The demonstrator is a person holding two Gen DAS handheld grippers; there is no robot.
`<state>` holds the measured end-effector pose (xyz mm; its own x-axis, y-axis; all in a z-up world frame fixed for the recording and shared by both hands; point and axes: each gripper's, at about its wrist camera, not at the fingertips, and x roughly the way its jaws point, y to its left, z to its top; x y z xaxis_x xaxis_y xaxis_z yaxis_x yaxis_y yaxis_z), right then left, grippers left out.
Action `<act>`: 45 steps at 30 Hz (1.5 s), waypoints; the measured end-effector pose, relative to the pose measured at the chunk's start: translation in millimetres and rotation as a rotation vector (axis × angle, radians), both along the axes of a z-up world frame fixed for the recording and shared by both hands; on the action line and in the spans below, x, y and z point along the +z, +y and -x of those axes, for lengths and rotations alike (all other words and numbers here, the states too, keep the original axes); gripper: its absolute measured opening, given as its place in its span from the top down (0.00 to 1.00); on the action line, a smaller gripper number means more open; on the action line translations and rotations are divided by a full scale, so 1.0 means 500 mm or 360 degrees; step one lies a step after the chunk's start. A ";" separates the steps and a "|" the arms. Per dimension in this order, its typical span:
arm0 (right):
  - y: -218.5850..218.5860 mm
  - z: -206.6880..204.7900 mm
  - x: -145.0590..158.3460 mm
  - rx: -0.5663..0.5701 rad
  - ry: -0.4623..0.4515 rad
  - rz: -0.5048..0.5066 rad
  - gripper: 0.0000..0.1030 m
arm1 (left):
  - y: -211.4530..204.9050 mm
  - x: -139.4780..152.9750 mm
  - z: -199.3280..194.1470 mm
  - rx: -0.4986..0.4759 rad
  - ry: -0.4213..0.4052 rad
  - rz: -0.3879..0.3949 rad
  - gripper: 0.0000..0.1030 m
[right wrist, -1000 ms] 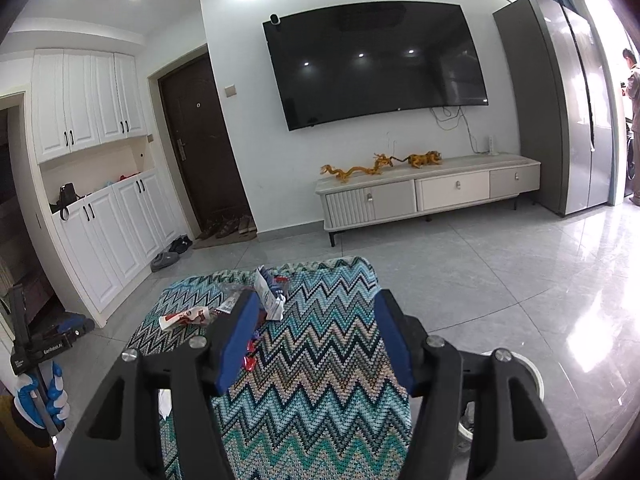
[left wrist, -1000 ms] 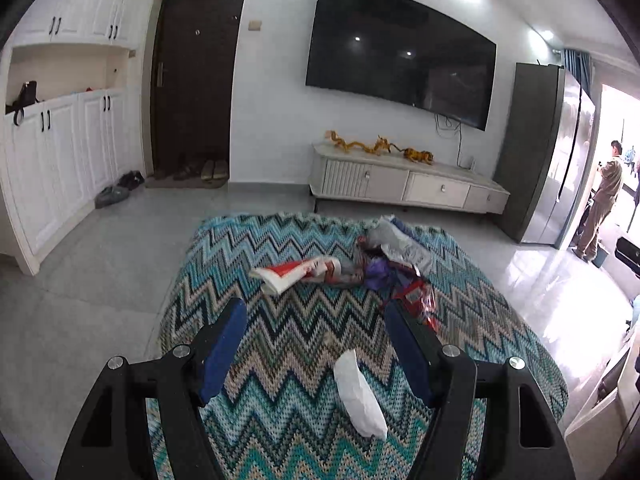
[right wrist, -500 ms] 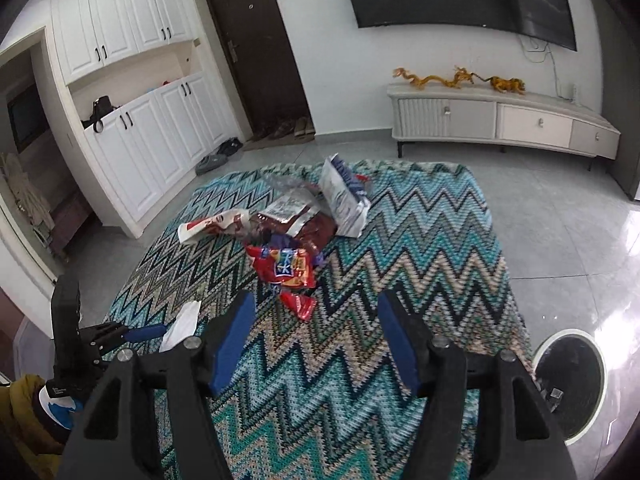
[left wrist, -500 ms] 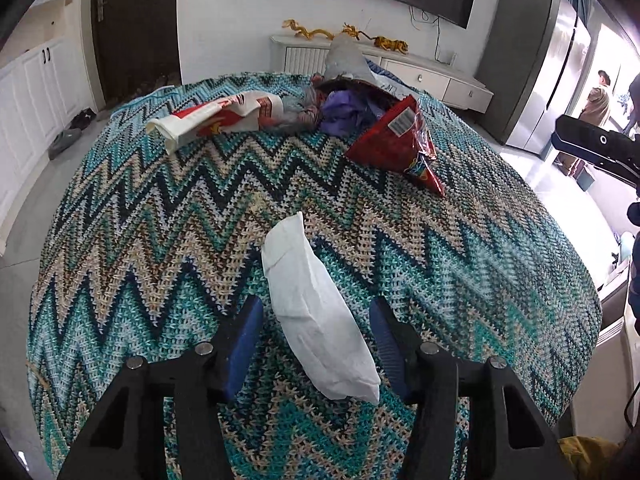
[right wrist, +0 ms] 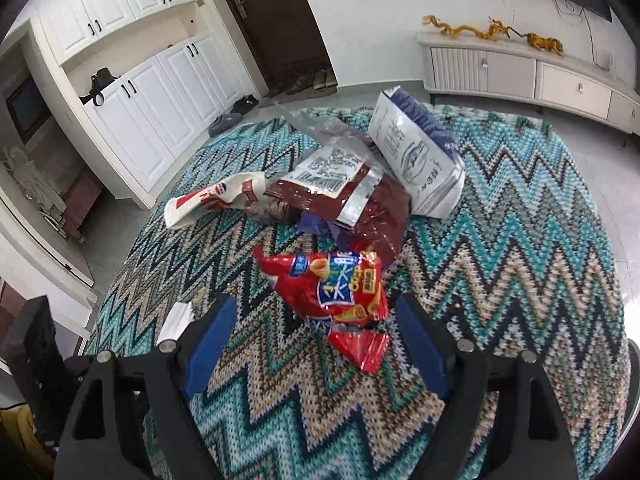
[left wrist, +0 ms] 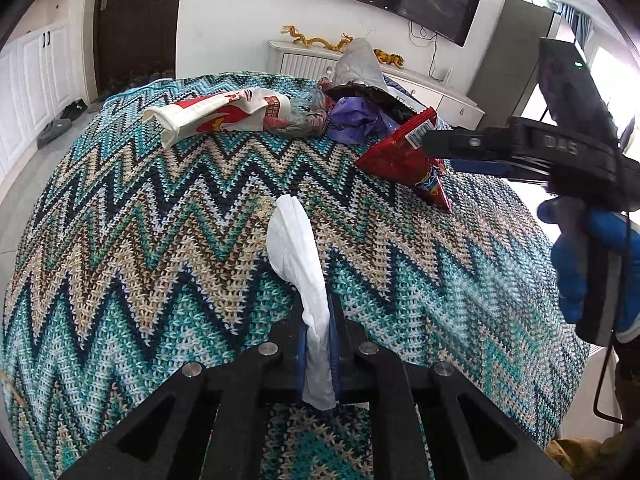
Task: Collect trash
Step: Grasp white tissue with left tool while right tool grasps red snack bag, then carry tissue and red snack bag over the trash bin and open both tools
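Observation:
My left gripper (left wrist: 318, 320) is shut on the near end of a white paper wrapper (left wrist: 294, 248), which lies on a zigzag knitted rug (left wrist: 120, 240). The wrapper also shows in the right wrist view (right wrist: 176, 320). My right gripper (right wrist: 316, 312) hangs low over a red snack bag (right wrist: 336, 284). Its jaws are opening, and the bag's near end lies between them untouched. From the left wrist view, the right gripper (left wrist: 460, 152) reaches in beside the same red bag (left wrist: 404, 160). Behind it lie a white-and-red bag (right wrist: 212, 200), a brown packet (right wrist: 340, 188) and a white-and-blue bag (right wrist: 416, 152).
The rug (right wrist: 520, 240) ends on grey floor tiles. A white TV cabinet (right wrist: 520, 68) stands against the far wall, and white cupboards (right wrist: 140, 92) with shoes (right wrist: 226, 122) are to the left. A gloved hand in blue (left wrist: 580, 264) holds the right gripper.
The left gripper sank onto the white wrapper and closed on it. The right gripper swung left and down from the room view to above the red snack bag, jaws widening.

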<state>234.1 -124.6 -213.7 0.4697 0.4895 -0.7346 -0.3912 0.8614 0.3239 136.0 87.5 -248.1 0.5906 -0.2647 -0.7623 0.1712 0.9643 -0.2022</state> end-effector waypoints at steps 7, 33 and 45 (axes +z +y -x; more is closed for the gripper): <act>0.020 -0.038 -0.030 -0.0073 0.0051 -0.0047 0.21 | 0.008 -0.001 0.000 -0.0004 0.0004 0.0058 0.91; -0.064 0.131 0.076 -0.0028 -0.0078 -0.0013 0.84 | 0.003 0.079 0.104 -0.0014 -0.0140 0.0070 0.92; -0.179 0.271 0.194 -0.0169 -0.0313 -0.0046 0.84 | -0.054 0.195 0.162 -0.0125 -0.0341 0.0024 0.93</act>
